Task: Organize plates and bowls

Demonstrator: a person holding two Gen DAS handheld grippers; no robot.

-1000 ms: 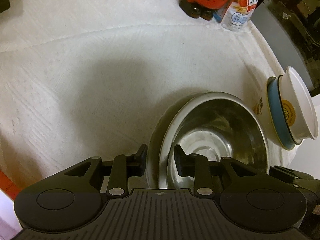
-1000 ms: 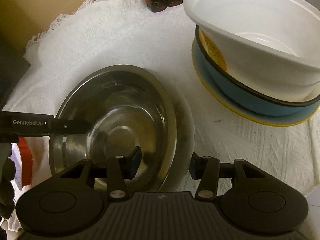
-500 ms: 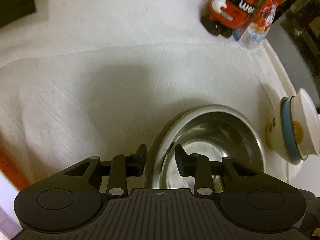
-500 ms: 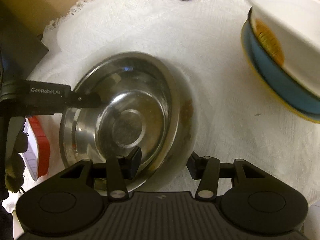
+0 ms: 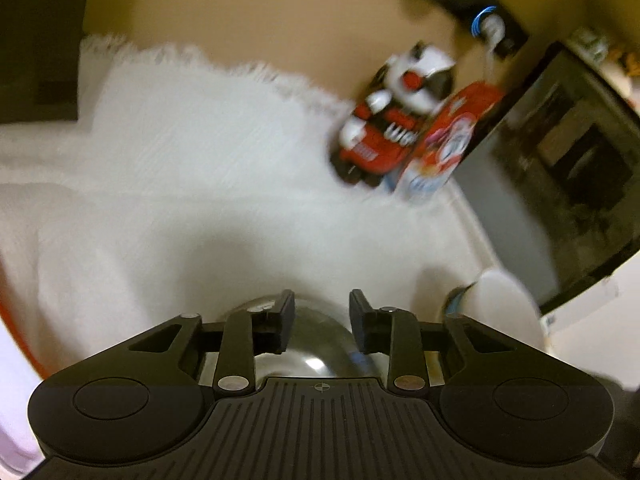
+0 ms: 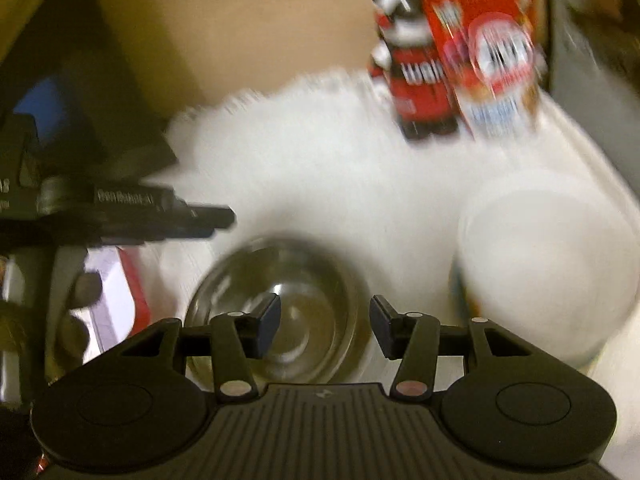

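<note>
A white textured cloth (image 6: 320, 168) with a fringed edge covers the table. On it rest a steel bowl (image 6: 280, 316) at 6 o'clock, stacked bowls (image 6: 548, 264) at 3, and a red toy (image 6: 416, 80) beside a red box (image 6: 492, 52) at 1.

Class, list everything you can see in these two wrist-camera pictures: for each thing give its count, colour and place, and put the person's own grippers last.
steel bowl: one, silver, on the cloth just ahead of both grippers, nothing gripping it.
stacked bowls: one stack, white bowl on top with a blue edge below it, right of the steel bowl; how many are in it is blurred.
toy figure: one, red, black and white, at the cloth's far edge.
snack packet: one, red and white, right beside the toy figure.
tablecloth: one, white, fringed, covers the table.
left gripper: one, black, open, over the steel bowl's left side.
right gripper: one, black, open, over the steel bowl.
</note>
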